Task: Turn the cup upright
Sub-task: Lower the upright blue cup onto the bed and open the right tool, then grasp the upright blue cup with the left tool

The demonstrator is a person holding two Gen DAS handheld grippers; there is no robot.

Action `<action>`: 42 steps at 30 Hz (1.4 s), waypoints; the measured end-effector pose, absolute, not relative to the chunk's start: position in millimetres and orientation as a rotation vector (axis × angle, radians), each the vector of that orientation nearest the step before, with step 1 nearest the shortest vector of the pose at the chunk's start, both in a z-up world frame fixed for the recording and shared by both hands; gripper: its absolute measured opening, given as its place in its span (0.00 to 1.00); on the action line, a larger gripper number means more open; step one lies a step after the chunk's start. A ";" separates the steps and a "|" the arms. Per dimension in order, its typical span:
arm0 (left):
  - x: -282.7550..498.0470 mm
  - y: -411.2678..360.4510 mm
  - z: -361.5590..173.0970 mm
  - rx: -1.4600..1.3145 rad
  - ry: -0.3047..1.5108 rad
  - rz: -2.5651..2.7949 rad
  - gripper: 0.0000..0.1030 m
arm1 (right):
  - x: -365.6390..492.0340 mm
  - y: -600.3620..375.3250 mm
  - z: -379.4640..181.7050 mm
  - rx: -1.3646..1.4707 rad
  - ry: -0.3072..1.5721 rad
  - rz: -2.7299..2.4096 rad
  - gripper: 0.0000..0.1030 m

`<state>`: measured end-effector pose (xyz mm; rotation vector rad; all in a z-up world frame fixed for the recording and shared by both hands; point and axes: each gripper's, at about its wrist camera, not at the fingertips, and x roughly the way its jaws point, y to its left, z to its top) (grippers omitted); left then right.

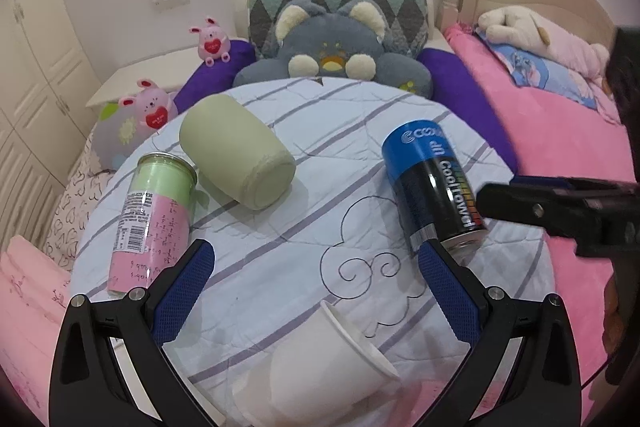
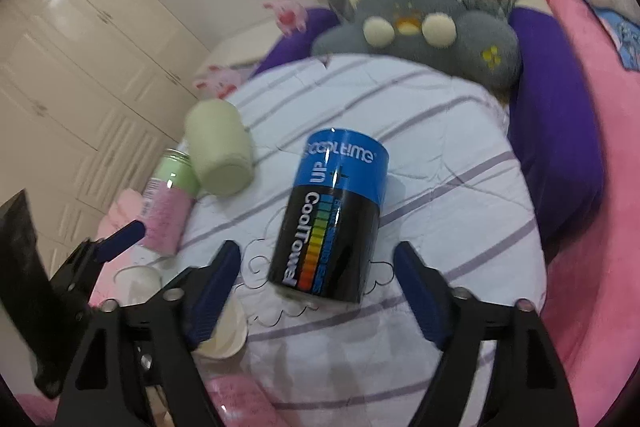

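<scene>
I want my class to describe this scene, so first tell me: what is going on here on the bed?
A person holds a two-finger gripper in each hand over a striped quilt. The left gripper has its jaws open just above a white paper cup that lies tipped on its side, not yet gripped. The right gripper is also open, facing a blue and black CoolTowel can without touching it. A green roll and a pink and green jar lie nearby.

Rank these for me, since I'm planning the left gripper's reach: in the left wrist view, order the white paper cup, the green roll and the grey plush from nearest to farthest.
1. White paper cup, lying on its side between the left gripper fingers.
2. Green roll, ahead on the left.
3. Grey plush, at the headboard.
</scene>
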<state>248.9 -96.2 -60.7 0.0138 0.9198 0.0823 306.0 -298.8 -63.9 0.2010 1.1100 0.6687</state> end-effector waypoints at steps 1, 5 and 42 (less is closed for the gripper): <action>247.1 -97.6 -58.2 0.010 0.915 0.081 1.00 | 300.6 -301.3 -61.0 0.193 1.091 0.674 0.78; 237.1 -107.0 -47.8 -0.003 0.883 0.082 1.00 | 276.6 -310.4 -53.1 0.141 1.021 0.679 0.79; 349.0 -172.3 -84.3 -0.106 1.195 0.086 1.00 | 274.6 -356.7 -84.1 0.074 0.830 0.723 0.81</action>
